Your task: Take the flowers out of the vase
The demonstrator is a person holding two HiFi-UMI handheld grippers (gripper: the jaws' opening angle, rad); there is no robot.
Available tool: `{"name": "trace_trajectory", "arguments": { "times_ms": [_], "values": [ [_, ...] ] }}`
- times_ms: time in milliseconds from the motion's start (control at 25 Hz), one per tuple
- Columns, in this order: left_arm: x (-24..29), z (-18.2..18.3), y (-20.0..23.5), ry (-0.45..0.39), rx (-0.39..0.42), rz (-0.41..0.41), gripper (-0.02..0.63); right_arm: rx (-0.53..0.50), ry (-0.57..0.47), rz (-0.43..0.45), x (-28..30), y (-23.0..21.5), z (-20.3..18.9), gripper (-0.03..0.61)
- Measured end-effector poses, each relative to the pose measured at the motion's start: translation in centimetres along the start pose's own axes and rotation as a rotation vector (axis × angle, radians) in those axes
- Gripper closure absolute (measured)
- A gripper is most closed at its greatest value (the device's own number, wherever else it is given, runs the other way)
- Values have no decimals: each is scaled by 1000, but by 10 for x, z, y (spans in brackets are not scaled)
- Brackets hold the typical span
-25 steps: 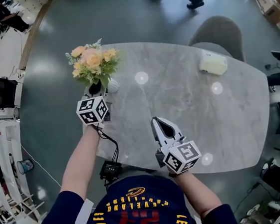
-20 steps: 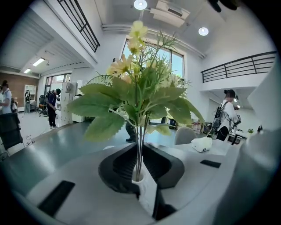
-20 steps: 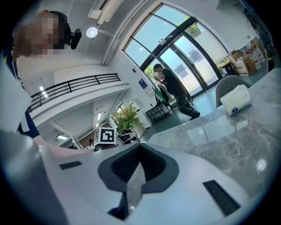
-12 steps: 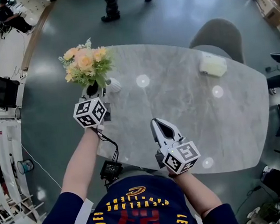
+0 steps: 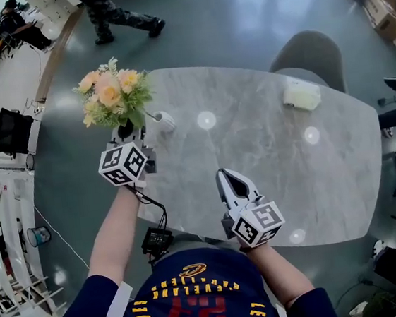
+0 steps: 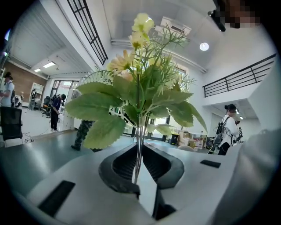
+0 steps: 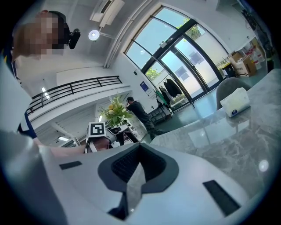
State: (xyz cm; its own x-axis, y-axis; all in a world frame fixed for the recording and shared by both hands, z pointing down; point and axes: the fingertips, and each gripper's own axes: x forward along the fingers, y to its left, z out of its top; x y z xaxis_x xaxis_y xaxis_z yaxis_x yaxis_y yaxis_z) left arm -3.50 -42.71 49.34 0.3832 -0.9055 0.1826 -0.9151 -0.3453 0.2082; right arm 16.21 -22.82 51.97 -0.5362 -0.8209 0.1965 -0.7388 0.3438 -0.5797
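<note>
A bouquet of peach and yellow flowers (image 5: 109, 93) with green leaves rises above the table's far left corner. My left gripper (image 5: 125, 134) is shut on its thin stems (image 6: 139, 132), which run up between the dark pads. A small white vase (image 5: 166, 120) rests on the grey marble table (image 5: 254, 155), just right of that gripper. The gripper hides the stems' lower ends. Near the table's front edge my right gripper (image 5: 222, 175) hangs shut with nothing in it. The right gripper view shows the bouquet (image 7: 115, 110) far off to the left, beyond the right gripper's (image 7: 139, 147) meeting jaws.
A white tissue box (image 5: 301, 95) lies at the table's far right, with a grey chair (image 5: 308, 53) behind it. A person (image 5: 114, 14) walks across the floor beyond the table. A black cable (image 5: 158, 212) hangs off the near left edge.
My left gripper has risen with the bouquet, drifting up and left in the head view, away from the vase. The person behind has walked leftward. My right gripper has stayed put.
</note>
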Motion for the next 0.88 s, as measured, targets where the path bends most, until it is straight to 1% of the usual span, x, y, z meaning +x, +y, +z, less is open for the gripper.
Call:
{"name": "trace_trajectory", "arguments": {
  "times_ms": [200,520,720,880],
  "values": [
    [-8,14,-5,-48,-36,12,574,4,-7,3,-8,-9,1,572],
    [-35,50,-19,-123,-72,9,572,0,-23,8,-23,-9,10,572],
    [-62,73,-2,-178,-137,27,572,-3,-34,3,-23,-1,9,572],
    [-77,91,-7,-217,-164,23,573,-4,-39,-4,-30,-4,13,572]
  ]
}}
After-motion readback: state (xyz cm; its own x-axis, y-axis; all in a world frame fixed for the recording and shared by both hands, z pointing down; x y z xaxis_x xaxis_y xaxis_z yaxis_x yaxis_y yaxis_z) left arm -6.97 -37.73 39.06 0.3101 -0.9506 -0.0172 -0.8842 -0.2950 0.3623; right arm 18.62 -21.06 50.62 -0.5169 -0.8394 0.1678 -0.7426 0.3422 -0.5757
